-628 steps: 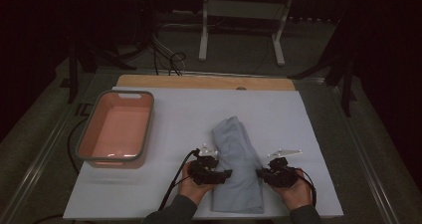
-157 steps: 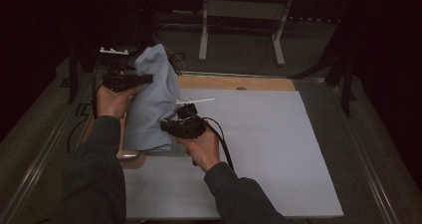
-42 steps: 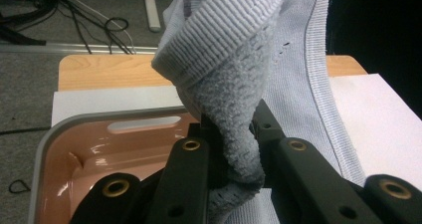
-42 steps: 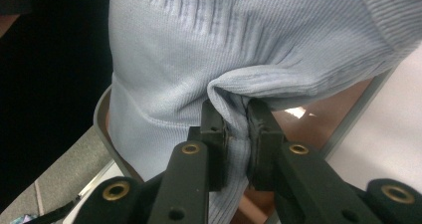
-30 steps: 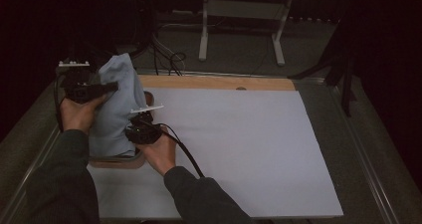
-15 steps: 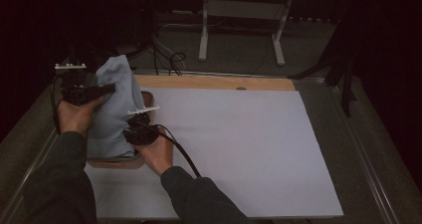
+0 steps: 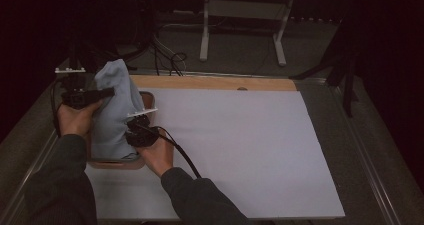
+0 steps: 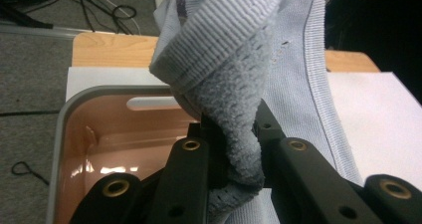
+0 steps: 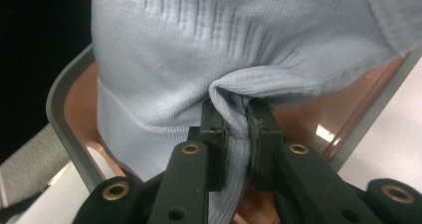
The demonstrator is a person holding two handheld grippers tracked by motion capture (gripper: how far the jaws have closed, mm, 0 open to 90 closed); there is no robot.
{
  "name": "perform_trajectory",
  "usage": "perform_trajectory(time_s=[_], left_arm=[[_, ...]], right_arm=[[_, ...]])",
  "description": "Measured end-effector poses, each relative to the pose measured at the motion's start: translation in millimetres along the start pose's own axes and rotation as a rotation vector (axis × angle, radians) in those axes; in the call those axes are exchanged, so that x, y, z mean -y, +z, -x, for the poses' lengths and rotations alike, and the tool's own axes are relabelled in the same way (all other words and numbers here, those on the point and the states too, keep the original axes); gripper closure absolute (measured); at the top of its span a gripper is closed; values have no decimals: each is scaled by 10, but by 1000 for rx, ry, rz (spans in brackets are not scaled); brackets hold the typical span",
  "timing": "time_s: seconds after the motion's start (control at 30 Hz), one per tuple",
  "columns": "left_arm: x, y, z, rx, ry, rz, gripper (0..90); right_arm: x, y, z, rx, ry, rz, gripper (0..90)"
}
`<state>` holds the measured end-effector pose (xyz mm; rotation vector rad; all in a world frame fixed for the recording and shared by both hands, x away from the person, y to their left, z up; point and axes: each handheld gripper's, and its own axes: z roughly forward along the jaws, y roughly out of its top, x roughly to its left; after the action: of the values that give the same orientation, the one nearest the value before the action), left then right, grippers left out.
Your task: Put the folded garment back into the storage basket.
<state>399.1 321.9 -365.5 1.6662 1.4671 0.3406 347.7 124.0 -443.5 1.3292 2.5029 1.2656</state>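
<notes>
A folded light-blue knit garment (image 7: 112, 110) hangs over the pink tray (image 7: 114, 163) at the table's left. My left gripper (image 7: 107, 91) is shut on its upper left edge; in the left gripper view the black jaws pinch a bunched fold of the garment (image 8: 234, 134) at the left gripper (image 8: 232, 129) tips, above the tray (image 8: 99, 144). My right gripper (image 7: 131, 130) is shut on the garment's lower right side; in the right gripper view the right gripper (image 9: 234, 115) clamps a gathered pleat of the garment (image 9: 199, 50) over the tray (image 9: 64, 124).
A white mat (image 7: 250, 150) covers the table, with a wooden strip (image 7: 215, 82) along its far edge. Cables (image 7: 170, 55) and a white stand (image 7: 240, 25) lie on the floor beyond. The tray's grey rim stands close under both grippers.
Both hands and the garment have shifted only slightly; the garment hangs a little lower over the tray than a second ago. Both grips are unchanged.
</notes>
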Motion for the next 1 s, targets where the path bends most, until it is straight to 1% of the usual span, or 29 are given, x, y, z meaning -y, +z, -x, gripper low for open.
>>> perform_trajectory(time_s=[0.07, 0.13, 0.2, 0.27, 0.33, 0.4, 0.47, 0.53, 0.63, 0.67, 0.7, 0.73, 0.77, 0.8, 0.83, 0.87, 0.9, 0.93, 0.97, 1.0], left_arm=[[19, 13, 12, -3, 6, -5, 825], [20, 17, 8, -6, 7, -8, 825], [25, 15, -2, -7, -1, -6, 825], [44, 22, -4, -10, 2, -13, 825], [51, 25, -18, -11, -6, -8, 824], [53, 30, -28, -16, -11, -16, 824], [64, 45, -26, -21, -6, -25, 824], [70, 52, -38, -21, -15, -24, 823], [81, 61, -67, -31, -35, -25, 823], [95, 73, -67, -36, -31, -34, 820], [114, 90, -67, -67, -28, -45, 807], [124, 98, -72, -91, -34, -45, 719], [132, 107, -100, -118, -69, -42, 604], [136, 107, -115, -132, -89, -32, 471], [145, 110, -132, -176, -109, -27, 341], [157, 114, -138, -189, -119, -23, 237], [175, 126, -143, -199, -125, -30, 206], [199, 142, -142, -205, -113, -45, 159], [215, 149, -138, -206, -103, -47, 156], [238, 157, -133, -199, -97, -41, 155]], right_arm=[[10, 11, -14, 7, -6, -10, 806], [18, 24, -15, 3, 1, -10, 806], [24, 37, -26, 6, -2, -9, 806], [34, 42, -29, 6, -5, -12, 805], [35, 51, -30, 10, 1, -20, 806], [34, 63, -23, 4, 7, -18, 806], [48, 73, -27, 2, 8, -25, 806], [47, 82, -28, 1, 17, -34, 806], [40, 88, 7, -16, 34, -36, 806], [50, 88, 11, -20, 39, -38, 806], [58, 99, 12, -18, 33, -46, 806], [63, 118, 11, -16, 35, -57, 806], [68, 131, 14, -15, 36, -59, 806], [75, 157, 20, -9, 36, -65, 806], [76, 169, 26, -8, 37, -72, 806], [81, 179, 42, -12, 40, -74, 806], [86, 181, 50, -14, 43, -72, 806], [87, 182, 51, -15, 41, -71, 806], [79, 188, 48, -8, 28, -77, 806], [70, 189, 53, -8, 27, -81, 806]])
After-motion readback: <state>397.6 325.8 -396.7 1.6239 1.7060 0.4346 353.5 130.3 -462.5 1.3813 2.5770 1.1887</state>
